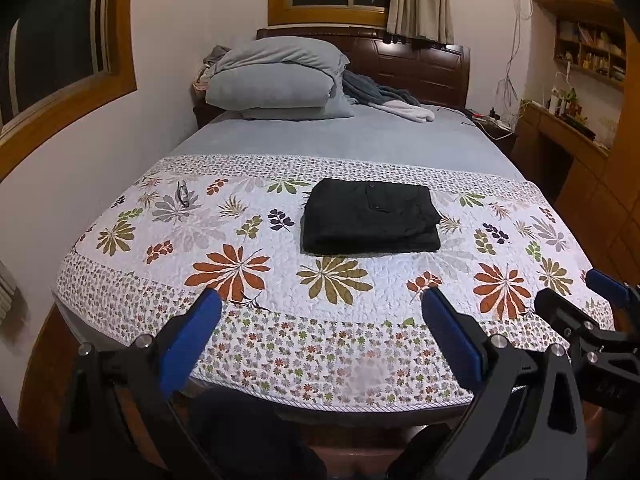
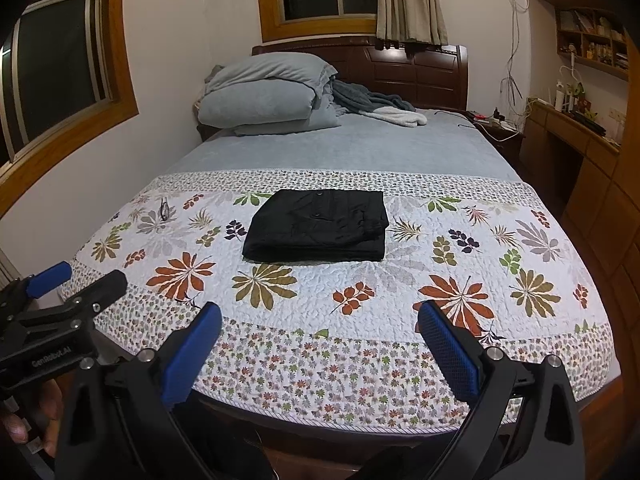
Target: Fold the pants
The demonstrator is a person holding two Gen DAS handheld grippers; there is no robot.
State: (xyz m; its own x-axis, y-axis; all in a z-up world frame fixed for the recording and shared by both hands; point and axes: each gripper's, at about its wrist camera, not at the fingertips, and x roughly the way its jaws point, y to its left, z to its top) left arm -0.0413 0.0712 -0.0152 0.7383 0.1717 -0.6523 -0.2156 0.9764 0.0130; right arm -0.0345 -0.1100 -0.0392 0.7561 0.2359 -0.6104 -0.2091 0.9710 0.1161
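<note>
The left gripper [image 1: 322, 330] is wide apart and grips nothing, and its two blue pads [image 1: 190, 344] hang over the near edge of the bed. The right gripper [image 2: 320, 334] is spread wide too, with nothing between its blue pads [image 2: 450, 350]. The two claws sit side by side, near each other but not touching. From the left wrist camera the right gripper [image 1: 576, 292] shows at the far right, and from the right wrist camera the left gripper [image 2: 80, 276] shows at the far left, with part of a hand [image 2: 36, 416] under it. Right under and in front of both claws lies a white quilt [image 1: 360, 284] with big leaf and flower shapes in red, green and grey. Straight ahead of the claws, and well apart from them, the black pants [image 1: 370, 216] lie on the quilt, folded into a neat flat stack. They sit a bit to the right of the left claw and a bit to the left of the right claw. Off to the left on the quilt is a small dark thing [image 1: 183, 193] that is too small to tell. Past the quilt is a plain blue-grey sheet [image 1: 340, 140]. At the far end, to the left, big grey pillows [image 1: 272, 80] are piled up, with a rumpled blanket [image 1: 384, 98] beside them and a dark wood headboard [image 1: 424, 66] behind. On the far right is a wall shelf [image 2: 592, 42] whose boxes hold small things, too blurry to name.
</note>
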